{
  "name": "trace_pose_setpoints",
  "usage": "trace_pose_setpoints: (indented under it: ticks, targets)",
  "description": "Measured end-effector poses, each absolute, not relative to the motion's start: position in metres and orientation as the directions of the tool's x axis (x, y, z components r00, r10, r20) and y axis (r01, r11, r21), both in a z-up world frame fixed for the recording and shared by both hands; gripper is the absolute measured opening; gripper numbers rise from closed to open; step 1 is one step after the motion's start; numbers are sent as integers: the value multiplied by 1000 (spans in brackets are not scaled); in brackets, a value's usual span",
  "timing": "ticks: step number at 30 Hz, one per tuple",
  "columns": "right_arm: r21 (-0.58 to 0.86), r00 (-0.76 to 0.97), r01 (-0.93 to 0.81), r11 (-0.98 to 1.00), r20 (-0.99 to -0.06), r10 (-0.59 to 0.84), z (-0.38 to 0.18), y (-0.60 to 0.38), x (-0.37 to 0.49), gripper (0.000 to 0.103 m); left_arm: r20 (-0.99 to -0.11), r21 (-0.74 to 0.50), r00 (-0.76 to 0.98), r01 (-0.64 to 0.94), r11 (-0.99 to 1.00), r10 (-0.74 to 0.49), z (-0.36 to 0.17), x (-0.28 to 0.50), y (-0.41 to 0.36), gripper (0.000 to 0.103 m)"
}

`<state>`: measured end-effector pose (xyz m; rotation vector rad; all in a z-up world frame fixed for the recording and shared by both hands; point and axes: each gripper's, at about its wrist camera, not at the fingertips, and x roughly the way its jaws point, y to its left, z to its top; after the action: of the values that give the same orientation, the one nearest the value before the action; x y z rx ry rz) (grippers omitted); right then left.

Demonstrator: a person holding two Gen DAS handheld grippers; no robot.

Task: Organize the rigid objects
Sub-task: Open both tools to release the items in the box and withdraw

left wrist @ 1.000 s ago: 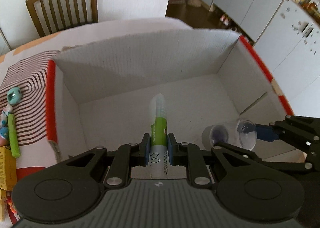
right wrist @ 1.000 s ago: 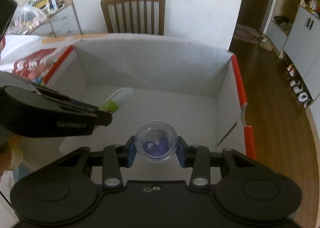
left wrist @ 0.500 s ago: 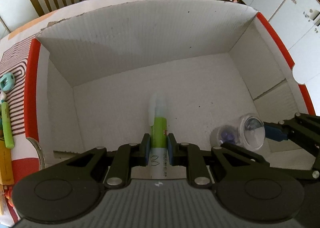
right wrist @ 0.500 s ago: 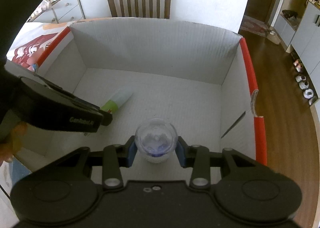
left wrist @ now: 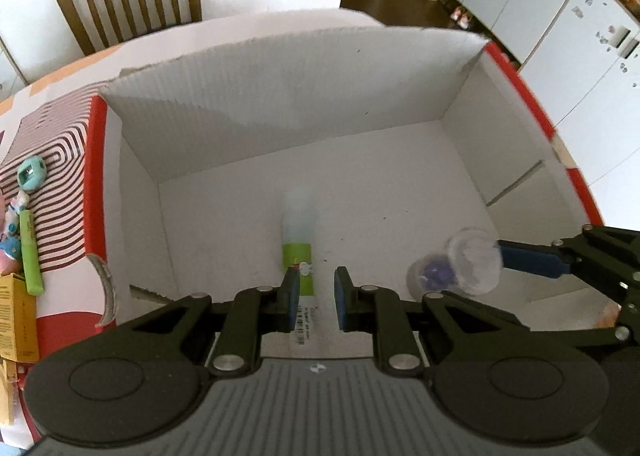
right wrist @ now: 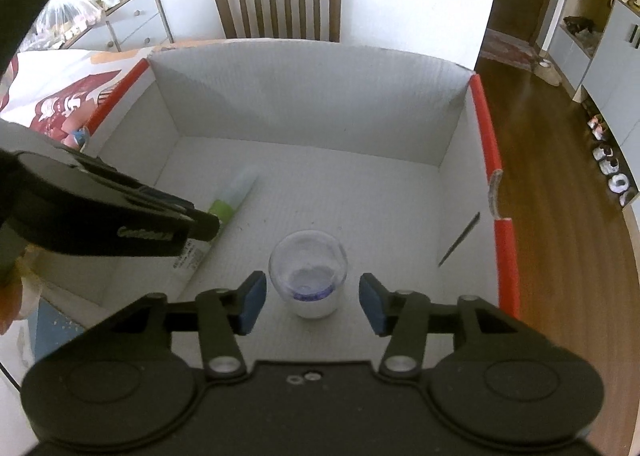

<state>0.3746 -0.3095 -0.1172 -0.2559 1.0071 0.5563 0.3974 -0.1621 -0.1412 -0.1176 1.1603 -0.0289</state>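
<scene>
Inside the cardboard box point(left wrist: 304, 104), the green-banded tube point(left wrist: 299, 240) lies on the floor between the left tool's point(left wrist: 316, 298) parted pads; the clear capsule point(right wrist: 307, 276) (purple inside) stands free between the right tool's point(right wrist: 312, 304) wide-open pads.

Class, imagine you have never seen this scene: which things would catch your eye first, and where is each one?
The big white cardboard box with red rims fills both views. On its floor lies a white tube with a green band, beside the open left gripper. A clear domed plastic capsule with something purple inside sits between the open right gripper's fingers.
</scene>
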Motion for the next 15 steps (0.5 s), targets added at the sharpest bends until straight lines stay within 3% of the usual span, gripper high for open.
trace_pose_setpoints:
  ticks: [15]
  targets:
    - [36,491,-555,831,-793,362,-72,-313,340,67,-831,-148,548,-62,987,-91,-81,335,-148,17]
